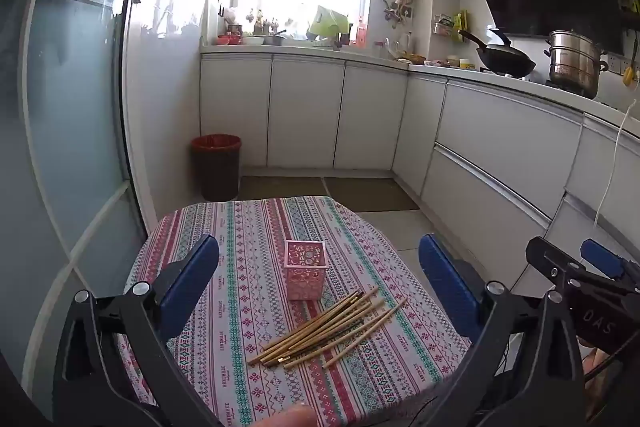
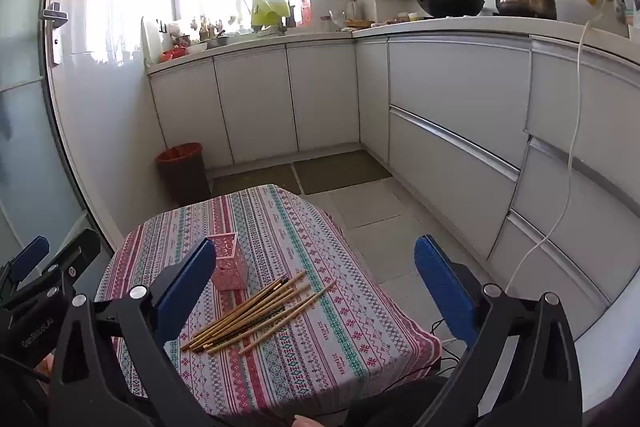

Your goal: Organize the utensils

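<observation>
Both tools (image 1: 319, 281) (image 2: 315, 281) tilted down, spread wide

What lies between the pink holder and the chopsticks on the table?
Only bare tablecloth: the chopsticks end just beside the pink holder, in both wrist views.

Small table, patterned cloth, two things on it

My little table (image 1: 248, 379) wears a striped red-and-teal cloth; ahead between my left jaws stands a pink cut-out holder (image 1: 305, 275), and a loose pile of bamboo chopsticks (image 1: 328, 325) lies just nearer me, beside it.
</observation>
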`<state>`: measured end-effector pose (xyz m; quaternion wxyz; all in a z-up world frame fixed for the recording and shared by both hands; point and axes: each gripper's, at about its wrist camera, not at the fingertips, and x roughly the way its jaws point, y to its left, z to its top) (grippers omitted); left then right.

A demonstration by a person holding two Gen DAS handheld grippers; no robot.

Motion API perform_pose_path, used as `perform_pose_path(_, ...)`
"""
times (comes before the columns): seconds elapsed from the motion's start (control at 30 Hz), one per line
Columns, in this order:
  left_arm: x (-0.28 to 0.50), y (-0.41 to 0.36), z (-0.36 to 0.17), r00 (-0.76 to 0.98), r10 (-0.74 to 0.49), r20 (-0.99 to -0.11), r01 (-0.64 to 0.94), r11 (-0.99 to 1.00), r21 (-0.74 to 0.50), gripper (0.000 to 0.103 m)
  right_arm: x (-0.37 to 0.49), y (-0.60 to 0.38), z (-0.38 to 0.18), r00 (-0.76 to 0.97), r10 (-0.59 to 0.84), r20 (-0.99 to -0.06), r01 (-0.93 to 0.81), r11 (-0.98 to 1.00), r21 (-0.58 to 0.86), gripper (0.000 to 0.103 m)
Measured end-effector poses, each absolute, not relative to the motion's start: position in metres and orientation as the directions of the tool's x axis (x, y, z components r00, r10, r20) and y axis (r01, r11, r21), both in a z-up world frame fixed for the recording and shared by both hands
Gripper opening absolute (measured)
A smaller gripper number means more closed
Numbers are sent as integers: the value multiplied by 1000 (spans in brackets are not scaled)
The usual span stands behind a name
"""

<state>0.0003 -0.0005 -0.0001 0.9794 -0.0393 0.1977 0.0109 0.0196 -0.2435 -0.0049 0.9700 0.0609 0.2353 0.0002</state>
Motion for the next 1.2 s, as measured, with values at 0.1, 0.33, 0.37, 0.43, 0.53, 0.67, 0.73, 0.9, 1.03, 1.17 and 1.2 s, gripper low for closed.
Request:
perform_pose_path(0.1, 0, 0, 0, 921, 9, -389, -41, 996, -73, 96, 19, -242, -4, 895, 25, -446, 27, 994, 110, 97)
perform_pose_path(0.33, 4, -2, -4, 920, 12, -391, -47, 996, -80, 96, 23, -244, -10, 885, 41, -465, 22, 991, 129, 97)
perform_pose_path(0.37, 4, -2, -5, 920, 10, -391, -46, 995, -83, 96, 23, -245, -11, 884, 41, -465, 23, 991, 131, 97)
perform_pose_path(0.43, 1, 1, -6, 922, 1, -388, -41, 995, -95, 96, 22, -244, -13, 886, 38, -462, 29, 990, 137, 97)
perform_pose_path(0.53, 1, 0, -3, 919, -2, -394, -37, 995, -93, 96, 23, -246, -13, 883, 45, -468, 28, 989, 146, 97)
perform_pose_path(0.67, 1, 0, -3, 919, -1, -395, -38, 995, -93, 96, 22, -246, -13, 883, 47, -467, 26, 989, 148, 97)
perform_pose_path(0.73, 0, -1, -3, 920, 3, -393, -45, 994, -97, 96, 22, -247, -12, 883, 48, -466, 26, 988, 153, 97)
perform_pose_path(0.9, 0, 1, -4, 919, 0, -394, -45, 994, -103, 96, 22, -247, -11, 883, 48, -466, 27, 988, 154, 97)
perform_pose_path(1.03, 1, 1, -4, 918, -3, -397, -39, 994, -97, 96, 23, -246, -12, 881, 51, -471, 26, 988, 155, 97)
perform_pose_path(1.17, 2, 0, -4, 919, -5, -395, -33, 995, -90, 96, 22, -246, -13, 881, 51, -470, 27, 987, 157, 97)
perform_pose_path(1.2, 2, -1, -4, 918, -7, -396, -31, 995, -90, 96, 22, -246, -13, 881, 51, -471, 28, 987, 158, 97)
